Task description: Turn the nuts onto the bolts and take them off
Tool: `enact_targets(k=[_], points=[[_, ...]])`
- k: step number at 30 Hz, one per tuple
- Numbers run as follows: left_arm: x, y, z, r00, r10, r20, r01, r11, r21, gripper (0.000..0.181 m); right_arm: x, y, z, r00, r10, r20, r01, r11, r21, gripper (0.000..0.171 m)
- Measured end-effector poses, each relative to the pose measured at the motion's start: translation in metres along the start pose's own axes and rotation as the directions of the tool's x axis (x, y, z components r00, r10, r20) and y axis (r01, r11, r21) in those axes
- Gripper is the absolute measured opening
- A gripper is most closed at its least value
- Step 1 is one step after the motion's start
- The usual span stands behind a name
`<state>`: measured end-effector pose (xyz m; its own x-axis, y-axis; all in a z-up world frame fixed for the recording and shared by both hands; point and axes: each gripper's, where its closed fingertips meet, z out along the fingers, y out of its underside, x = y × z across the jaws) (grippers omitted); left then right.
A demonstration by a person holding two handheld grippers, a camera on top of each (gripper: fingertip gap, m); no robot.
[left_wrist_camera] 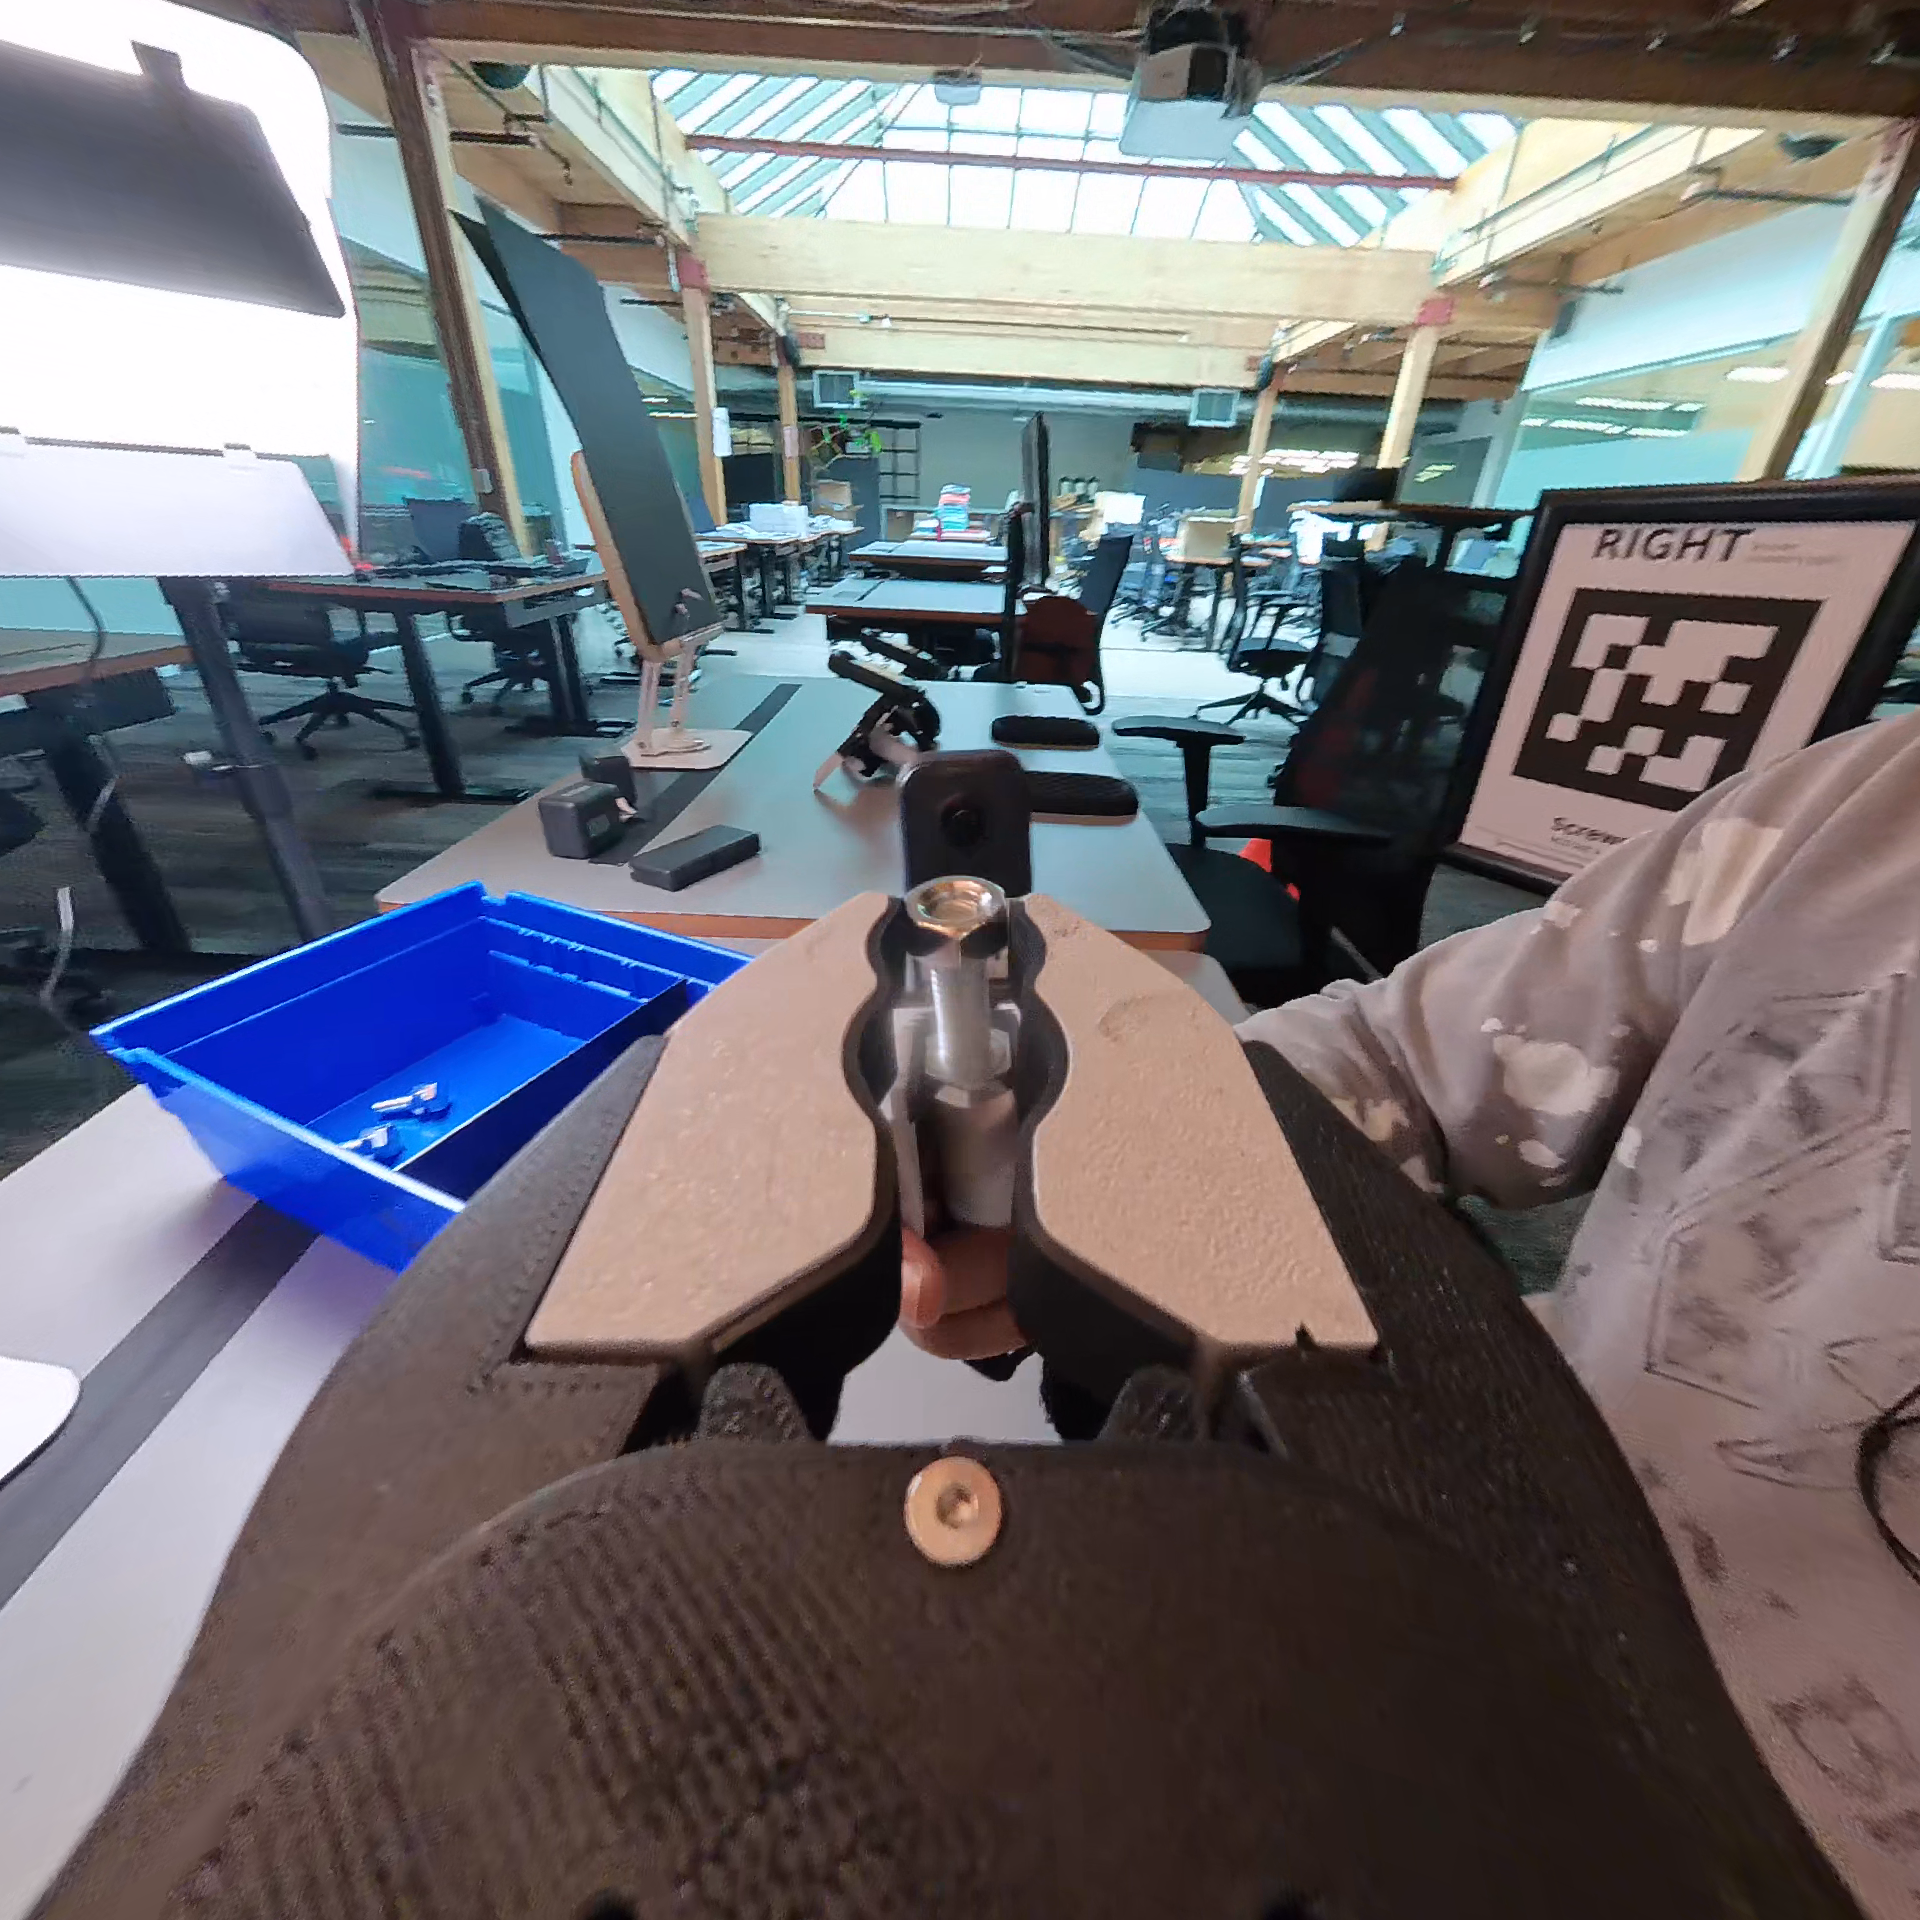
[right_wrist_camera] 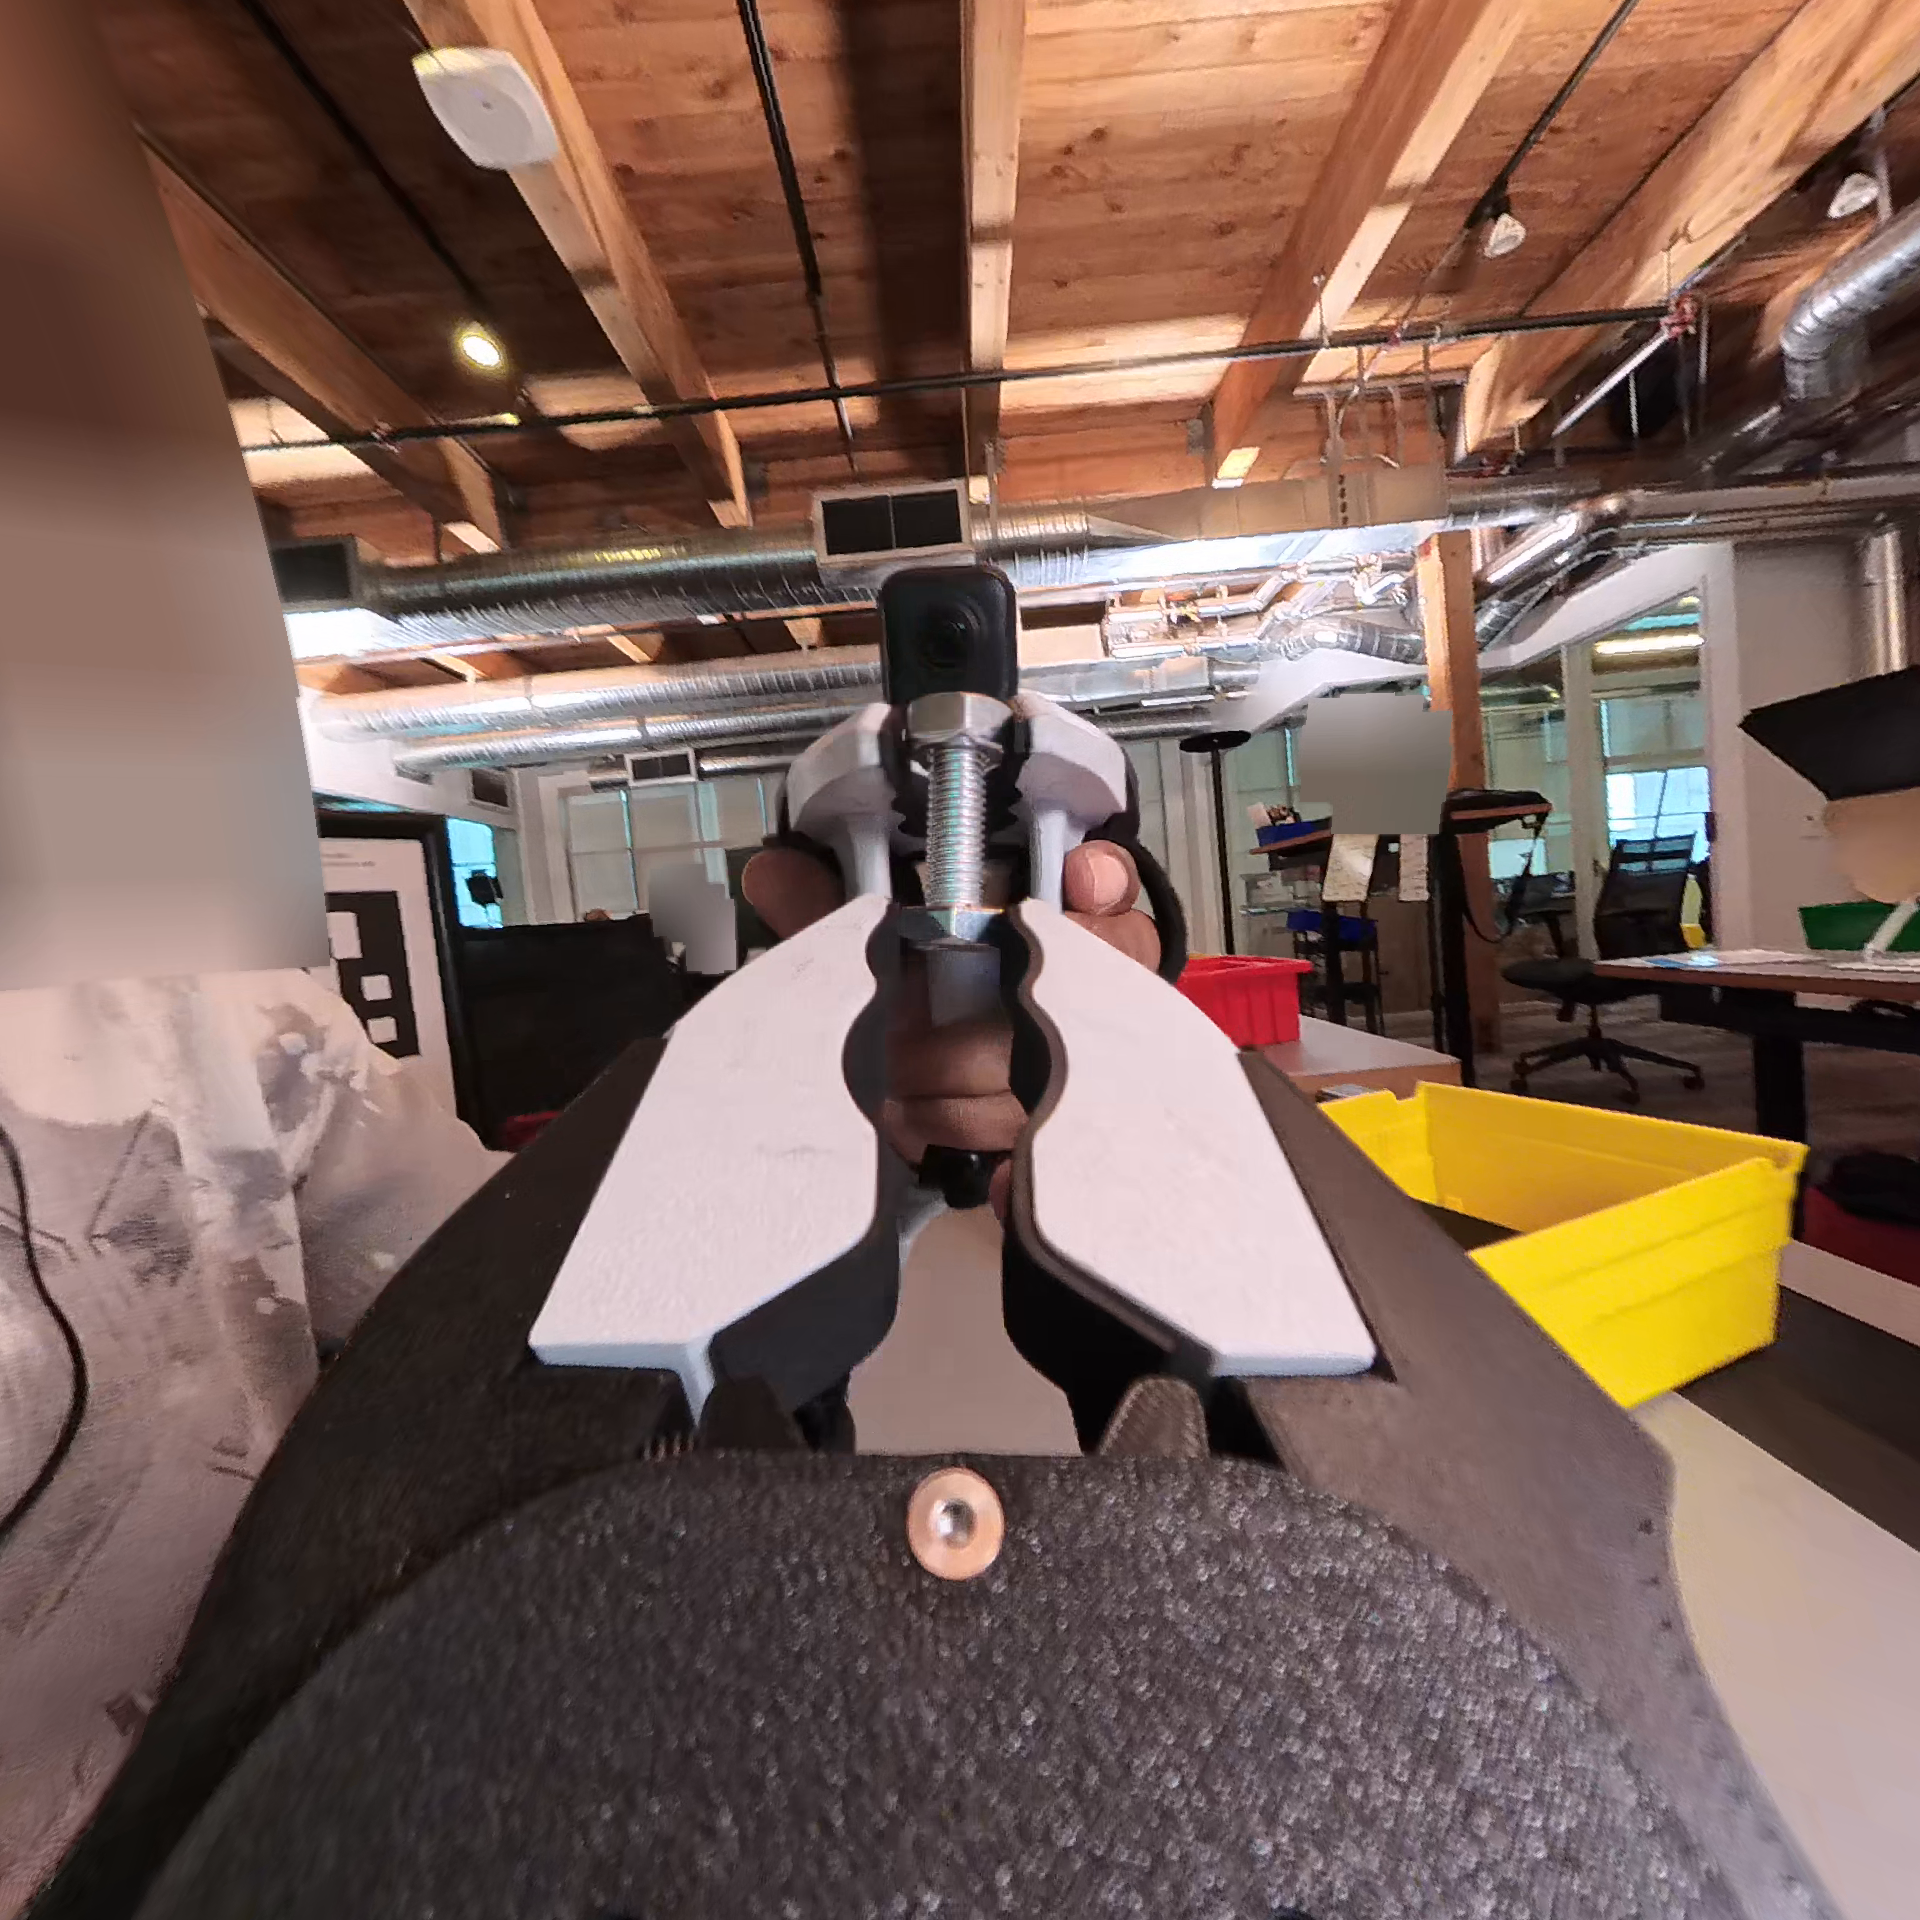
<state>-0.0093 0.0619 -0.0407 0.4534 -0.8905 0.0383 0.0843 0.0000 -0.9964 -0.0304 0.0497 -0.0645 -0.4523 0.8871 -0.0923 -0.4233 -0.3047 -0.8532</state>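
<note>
Silver bolt (left_wrist_camera: 954, 997) sits pinched in the left tongs (left_wrist_camera: 956, 935) by its head; the right tongs (right_wrist_camera: 951, 925) squeeze its nut (right_wrist_camera: 951, 923).

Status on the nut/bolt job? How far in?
Done: the nut is started on the bolt. In hand: left gripper holds the bolt, right gripper holds the nut, much thread bare between nut and head; turning on or off, can't tell. Left: more fasteners lie in the blue bin.

This is a big open office. Rows of desks (left_wrist_camera: 914, 561) and black rolling chairs (right_wrist_camera: 1600, 966) fill the room, under wooden ceiling beams (right_wrist_camera: 987, 260), shiny air pipes (right_wrist_camera: 644, 592) and a skylight (left_wrist_camera: 1039, 156).
</note>
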Motion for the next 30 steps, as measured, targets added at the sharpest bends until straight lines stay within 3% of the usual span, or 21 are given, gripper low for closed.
enact_targets(k=[9,13,14,15,16,24,28,29,30], points=[[-0.007,0.005,-0.003,1.000,0.000,0.018,0.000,1.000,-0.016,0.018,0.011,0.010,0.001,0.985,-0.130,-0.115,0.112,0.982,-0.149,0.018],[-0.006,0.002,-0.008,0.999,-0.017,-0.027,0.017,1.000,0.007,0.031,0.002,0.007,0.001,0.997,-0.065,-0.042,0.060,0.992,-0.111,0.018],[-0.007,0.000,-0.011,0.999,-0.031,-0.036,0.032,0.999,0.021,0.030,-0.001,0.004,0.001,0.999,-0.041,-0.017,0.039,0.996,-0.082,0.018],[-0.018,-0.001,-0.015,0.999,-0.049,0.017,0.048,0.998,0.036,0.016,-0.004,-0.003,-0.001,1.000,-0.006,0.013,0.006,0.999,-0.037,0.018],[-0.027,0.000,-0.019,0.997,-0.044,0.056,0.041,0.998,0.043,0.019,-0.006,-0.009,-0.003,0.999,0.023,0.037,-0.023,1.000,-0.003,0.018],[-0.009,0.001,-0.006,0.999,-0.042,-0.007,0.043,0.999,0.025,0.030,0.010,-0.003,-0.005,0.998,-0.015,-0.057,0.013,0.999,-0.031,0.018],[-0.017,0.000,-0.008,0.997,-0.072,0.024,0.071,0.997,0.040,0.027,0.006,-0.002,-0.004,0.999,-0.029,-0.042,0.028,0.999,-0.038,0.018],[-0.030,0.001,-0.013,0.991,-0.098,0.094,0.094,0.995,0.043,0.014,0.002,-0.006,-0.005,1.000,-0.024,-0.012,0.023,1.000,-0.014,0.018],[-0.039,0.004,-0.017,0.987,-0.087,0.132,0.083,0.996,0.037,0.016,-0.001,-0.010,-0.005,1.000,-0.016,0.008,0.017,1.000,-0.002,0.018]])
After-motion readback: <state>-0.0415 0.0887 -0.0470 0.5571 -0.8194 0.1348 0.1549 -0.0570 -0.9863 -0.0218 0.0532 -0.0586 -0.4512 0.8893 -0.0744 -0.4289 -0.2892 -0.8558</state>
